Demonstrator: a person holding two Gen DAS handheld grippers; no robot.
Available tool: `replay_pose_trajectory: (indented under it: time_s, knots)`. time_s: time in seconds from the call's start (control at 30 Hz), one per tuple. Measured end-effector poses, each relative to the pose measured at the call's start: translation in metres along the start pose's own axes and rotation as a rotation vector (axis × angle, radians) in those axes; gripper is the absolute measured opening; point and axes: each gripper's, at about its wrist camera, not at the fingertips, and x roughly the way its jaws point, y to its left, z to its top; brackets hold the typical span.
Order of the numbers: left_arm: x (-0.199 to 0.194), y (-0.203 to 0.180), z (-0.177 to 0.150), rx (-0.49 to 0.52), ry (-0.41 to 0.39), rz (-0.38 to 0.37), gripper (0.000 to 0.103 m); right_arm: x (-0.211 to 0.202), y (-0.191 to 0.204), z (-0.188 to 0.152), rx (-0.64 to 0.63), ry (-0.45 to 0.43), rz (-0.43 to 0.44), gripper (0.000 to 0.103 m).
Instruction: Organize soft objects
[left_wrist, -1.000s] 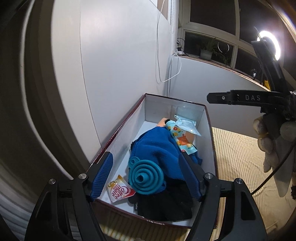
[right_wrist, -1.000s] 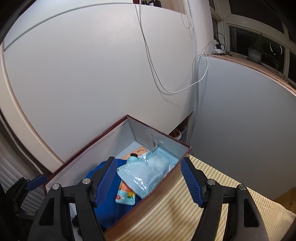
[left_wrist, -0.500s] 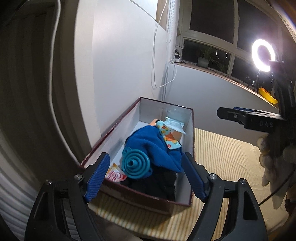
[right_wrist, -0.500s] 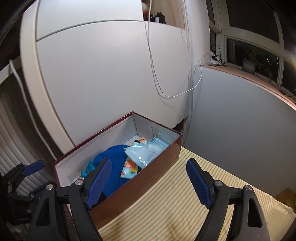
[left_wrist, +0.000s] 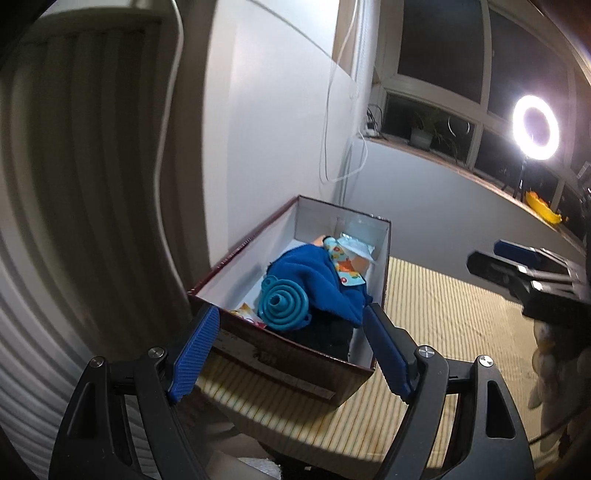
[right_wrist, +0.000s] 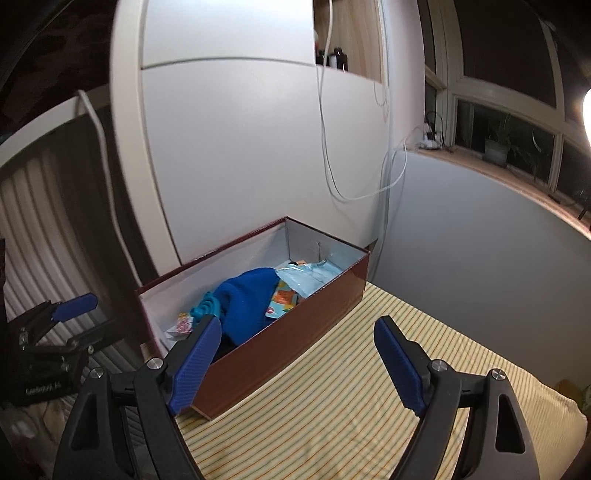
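From the left wrist view, the left claw (left_wrist: 291, 350) stands wide apart with nothing between its blue pads, held over the near end of a long dark-red box (left_wrist: 295, 363) with a white lining. The box sits on a yellow striped surface (left_wrist: 443, 306) against a white wall panel. Inside lie a teal collapsible funnel (left_wrist: 283, 304), a blue fleece cloth (left_wrist: 314, 273) heaped over a black item at the near end, a colourful printed pouch (left_wrist: 343, 266) and a pale blue plastic packet (left_wrist: 356, 245) at the far end; a small red-and-white sachet (left_wrist: 245, 312) peeks out at the near left corner. The right claw (left_wrist: 517, 266) shows at the right edge, with a pale plush toy (left_wrist: 546, 373) hanging below it; what holds the toy cannot be told. A ring light (left_wrist: 535, 127) glows by the dark window. From the right wrist view, the right claw (right_wrist: 299, 362) is opening, its jaws already wide and empty, hovering over the striped surface (right_wrist: 369, 398) just beside the box (right_wrist: 288, 332). The fleece cloth (right_wrist: 247, 299), funnel (right_wrist: 205, 306), pouch (right_wrist: 282, 301), packet (right_wrist: 310, 275) and sachet (right_wrist: 183, 326) all lie within the box. The left claw (right_wrist: 70, 310) appears at the left edge, beside the box.
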Motion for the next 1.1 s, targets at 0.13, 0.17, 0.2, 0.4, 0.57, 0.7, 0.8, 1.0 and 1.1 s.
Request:
replay_pose_trajectory:
  time_s: [0.13, 0.17, 0.2, 0.4, 0.57, 0.7, 0.8, 1.0, 1.1]
  knots:
    - [-0.020, -0.001, -0.005, 0.000, -0.037, 0.004, 0.085, -0.028, 0.014, -0.012, -0.015, -0.056, -0.009, 0.092]
    - [-0.024, -0.002, -0.007, 0.003, -0.040, 0.006, 0.085, -0.033, 0.016, -0.016, -0.014, -0.063, -0.012, 0.092]
    - [-0.028, -0.002, -0.010, 0.006, -0.043, 0.009, 0.085, -0.039, 0.018, -0.020, -0.013, -0.070, -0.014, 0.092]
    - [-0.040, -0.007, -0.028, 0.004, -0.019, -0.024, 0.085, -0.062, 0.029, -0.053, -0.013, -0.084, -0.027, 0.094]
    - [-0.045, -0.009, -0.043, -0.001, 0.009, -0.032, 0.085, -0.077, 0.031, -0.078, 0.018, -0.084, -0.045, 0.095]
    - [-0.050, -0.010, -0.051, -0.005, 0.019, -0.025, 0.085, -0.086, 0.036, -0.091, 0.007, -0.082, -0.068, 0.096]
    - [-0.055, -0.008, -0.053, -0.017, 0.019, -0.025, 0.085, -0.092, 0.038, -0.096, -0.004, -0.085, -0.075, 0.096]
    - [-0.058, -0.011, -0.053, -0.004, 0.006, -0.022, 0.085, -0.095, 0.035, -0.099, 0.001, -0.087, -0.067, 0.096]
    - [-0.055, -0.012, -0.054, 0.001, 0.009, -0.026, 0.085, -0.096, 0.033, -0.099, 0.006, -0.091, -0.070, 0.096]
